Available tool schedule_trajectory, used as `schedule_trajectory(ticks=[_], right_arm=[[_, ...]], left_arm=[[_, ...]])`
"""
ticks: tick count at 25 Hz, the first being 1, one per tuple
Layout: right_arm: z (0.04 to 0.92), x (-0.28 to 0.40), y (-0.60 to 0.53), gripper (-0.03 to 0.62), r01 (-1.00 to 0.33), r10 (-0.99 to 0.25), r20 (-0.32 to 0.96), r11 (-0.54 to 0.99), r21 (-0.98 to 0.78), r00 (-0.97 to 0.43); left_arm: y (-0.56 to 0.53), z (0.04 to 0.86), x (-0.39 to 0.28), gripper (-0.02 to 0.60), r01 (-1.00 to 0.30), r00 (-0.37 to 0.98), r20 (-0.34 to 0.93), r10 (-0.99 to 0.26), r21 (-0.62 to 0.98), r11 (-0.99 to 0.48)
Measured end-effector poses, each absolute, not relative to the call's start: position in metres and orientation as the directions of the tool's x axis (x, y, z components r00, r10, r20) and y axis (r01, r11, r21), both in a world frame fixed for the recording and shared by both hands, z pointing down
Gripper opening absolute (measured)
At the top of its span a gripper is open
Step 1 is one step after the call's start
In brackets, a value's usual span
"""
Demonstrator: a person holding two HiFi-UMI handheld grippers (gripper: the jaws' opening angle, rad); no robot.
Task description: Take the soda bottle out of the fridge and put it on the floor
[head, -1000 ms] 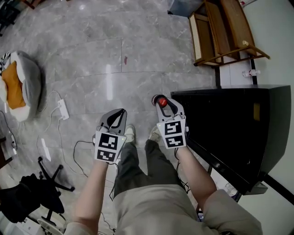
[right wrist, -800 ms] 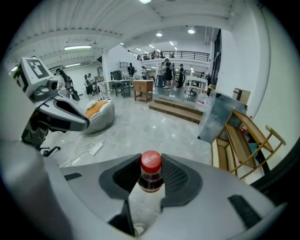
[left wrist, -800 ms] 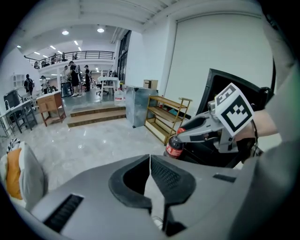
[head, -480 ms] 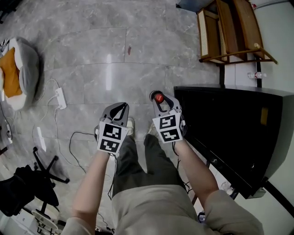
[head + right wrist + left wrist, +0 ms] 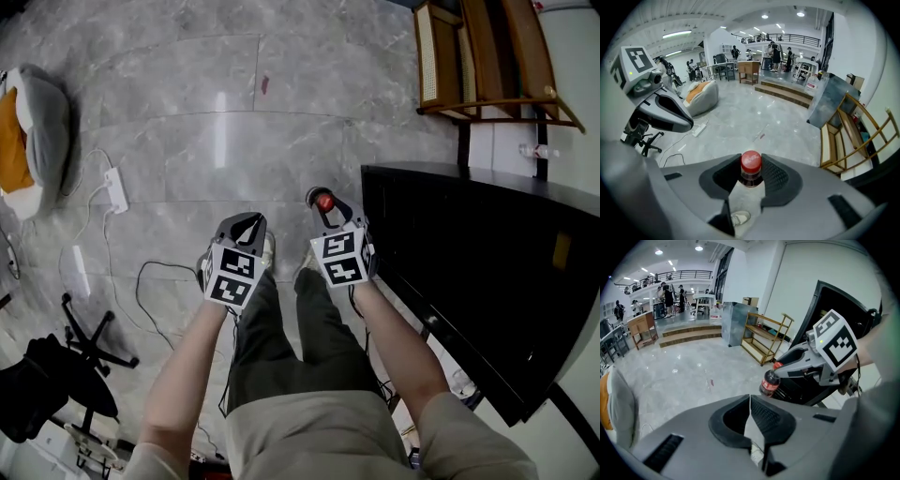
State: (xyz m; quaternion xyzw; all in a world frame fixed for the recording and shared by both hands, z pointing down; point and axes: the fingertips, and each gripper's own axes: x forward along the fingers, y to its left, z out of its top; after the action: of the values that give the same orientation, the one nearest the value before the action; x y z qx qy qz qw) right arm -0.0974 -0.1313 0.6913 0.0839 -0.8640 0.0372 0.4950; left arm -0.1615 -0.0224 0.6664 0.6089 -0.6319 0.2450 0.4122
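My right gripper (image 5: 325,197) is shut on the neck of a soda bottle (image 5: 324,203) with a red cap. It holds the bottle above the grey marble floor, just left of the black fridge (image 5: 487,272). In the right gripper view the cap (image 5: 751,161) stands up between the ribbed pads (image 5: 774,177). The left gripper view shows the dark bottle with its red label (image 5: 769,383) hanging from that gripper. My left gripper (image 5: 249,218) hovers beside it on the left, jaws shut to a point with nothing between them (image 5: 750,398).
A wooden shelf rack (image 5: 478,56) stands beyond the fridge. On the floor to the left lie a white power strip (image 5: 115,189) with cables and a grey and orange beanbag (image 5: 37,141). An office chair base (image 5: 89,342) is near left. The person's shoes (image 5: 267,251) stand under the grippers.
Both grippers have sunk toward the floor, side by side, and the right one still carries the bottle. The fridge now looks larger at the right of the head view.
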Motion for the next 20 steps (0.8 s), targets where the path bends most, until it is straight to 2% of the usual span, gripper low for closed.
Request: schedule_trajectory(ticks=[8, 14, 20], right_arm=[[0.772, -0.091, -0.113, 0.112, -0.203, -0.072, 0.900, 0.979, -0.018, -0.430], [0.843, -0.075, -0.095, 0.112, -0.255, 0.002, 0.936, 0.962, -0.098, -0.353], [0.915, -0.050, -0.086, 0.112, -0.372, 0.059, 0.961, 0.914, -0.161, -0.271]], left_arm=[[-0.014, 0.744, -0.142, 0.011, -0.965, 0.164, 0.859, -0.485, 0.242, 0.103], [-0.001, 0.803, -0.128, 0.011, -0.947, 0.218, 0.876, -0.430, 0.297, 0.125], [0.020, 0.872, -0.121, 0.011, -0.936, 0.252, 0.902, -0.349, 0.319, 0.149]])
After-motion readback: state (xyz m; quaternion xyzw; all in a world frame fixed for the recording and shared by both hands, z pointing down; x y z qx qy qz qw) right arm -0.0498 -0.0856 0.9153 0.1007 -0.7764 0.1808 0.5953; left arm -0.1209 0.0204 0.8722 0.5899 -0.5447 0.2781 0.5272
